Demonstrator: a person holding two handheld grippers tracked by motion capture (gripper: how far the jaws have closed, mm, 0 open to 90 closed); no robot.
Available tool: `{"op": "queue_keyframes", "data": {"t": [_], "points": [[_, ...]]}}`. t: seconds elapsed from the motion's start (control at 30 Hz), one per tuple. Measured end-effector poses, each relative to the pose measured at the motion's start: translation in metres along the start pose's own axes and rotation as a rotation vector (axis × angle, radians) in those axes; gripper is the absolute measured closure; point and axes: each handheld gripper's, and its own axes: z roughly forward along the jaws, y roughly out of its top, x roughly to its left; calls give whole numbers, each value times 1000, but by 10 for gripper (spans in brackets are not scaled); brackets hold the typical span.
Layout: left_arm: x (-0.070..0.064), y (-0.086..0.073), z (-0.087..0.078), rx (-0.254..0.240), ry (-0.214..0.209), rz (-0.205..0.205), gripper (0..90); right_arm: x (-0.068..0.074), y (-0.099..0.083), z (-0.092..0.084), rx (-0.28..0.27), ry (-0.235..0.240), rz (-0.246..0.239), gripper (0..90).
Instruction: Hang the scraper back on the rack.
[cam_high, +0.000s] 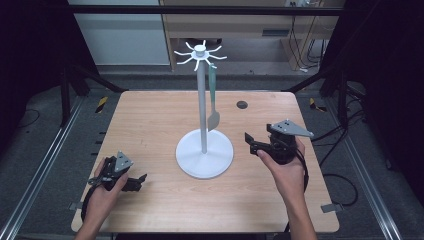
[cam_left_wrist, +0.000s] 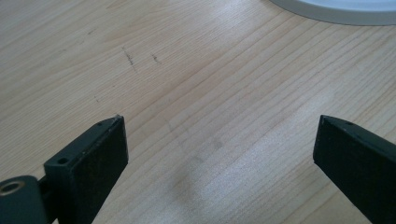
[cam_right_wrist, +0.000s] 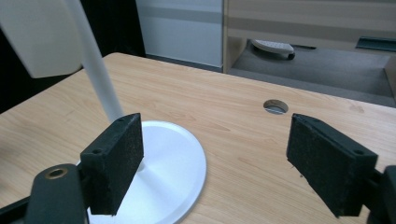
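1. Left gripper (cam_high: 131, 181): black body, grey three-cornered plate on top, black cable trailing behind.
2. Right gripper (cam_high: 252, 142): the same build and plate.
3. Jaws: flat black rectangular blocks with small screw holes.
4. Forearms: bare, no sleeves.

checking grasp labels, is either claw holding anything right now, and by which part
Nothing is held. The left claw and the right claw both stand open over the bare table, apart from the spatula hanging on the stand.

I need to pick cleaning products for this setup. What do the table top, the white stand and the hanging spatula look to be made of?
Table top: pale wood or wood-look laminate, matte, with visible grain lines.
White stand: smooth painted metal or plastic, slightly glossy round base; can't tell which.
Spatula: grey-green, dull finish, probably silicone or plastic.
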Motion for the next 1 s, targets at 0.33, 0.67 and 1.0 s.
{"op": "queue_keyframes", "data": {"t": [0.33, 0.67, 1.0], "points": [[1, 0, -1, -4, 3, -5, 29, -15, -18, 14, 31, -56, 36, 164], [2, -1, -1, -6, 6, -7, 29, -27, -37, 27, 76, -97, 52, 143], [2, -1, -1, -7, 11, -9, 29, -38, -56, 33, 120, -104, 91, 130]]}}
